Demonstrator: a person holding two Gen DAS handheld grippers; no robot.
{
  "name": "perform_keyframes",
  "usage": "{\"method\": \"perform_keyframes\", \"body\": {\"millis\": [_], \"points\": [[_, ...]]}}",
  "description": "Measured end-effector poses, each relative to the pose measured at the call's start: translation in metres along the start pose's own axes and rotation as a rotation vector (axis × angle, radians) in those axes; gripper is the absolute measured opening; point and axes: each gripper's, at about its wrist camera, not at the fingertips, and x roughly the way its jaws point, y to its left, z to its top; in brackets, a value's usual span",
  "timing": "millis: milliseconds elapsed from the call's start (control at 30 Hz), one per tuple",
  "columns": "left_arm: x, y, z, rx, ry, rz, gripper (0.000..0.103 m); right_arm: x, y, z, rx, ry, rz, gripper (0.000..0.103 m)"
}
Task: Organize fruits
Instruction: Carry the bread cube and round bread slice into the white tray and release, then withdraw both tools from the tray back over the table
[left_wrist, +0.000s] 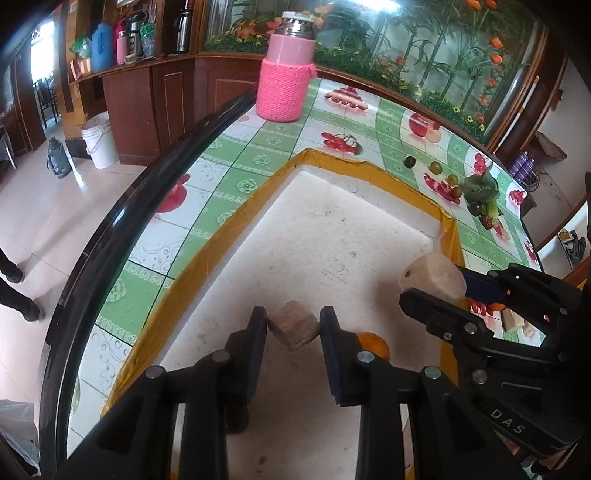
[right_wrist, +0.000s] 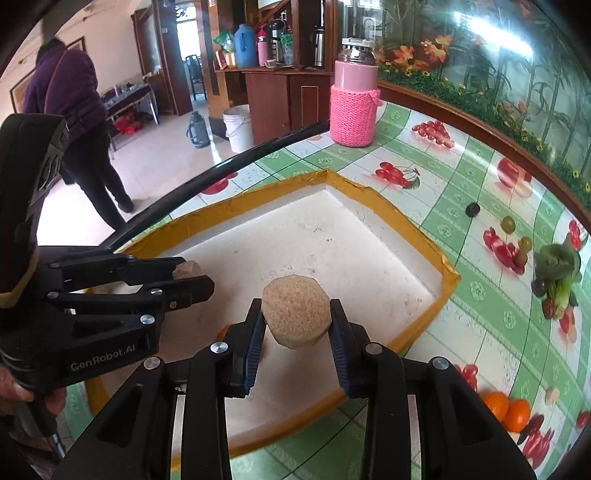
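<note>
Fingers (left_wrist: 258, 325) of both grippers clamp peeled fruit chunks over tray (left_wrist: 448, 236).
</note>
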Motion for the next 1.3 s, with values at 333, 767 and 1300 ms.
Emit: {"method": "perform_keyframes", "body": {"millis": [333,767,1300], "points": [[0.019,0.008,-0.003,-0.005,0.044,0.024,0.032,0.035,0.01,0.002,-0.064,0.058,-0.031,0.032],[0.016,0.004,-0.007,0.028,0.047,0.047,0.032,0.05,0.006,-0.007,-0.082,0.111,-0.071,0.035],[-0.019,0.005,-0.022,-0.007,-0.013,0.093,0.067,0.003,0.007,-0.009,-0.083,0.031,-0.141,0.055]]}}
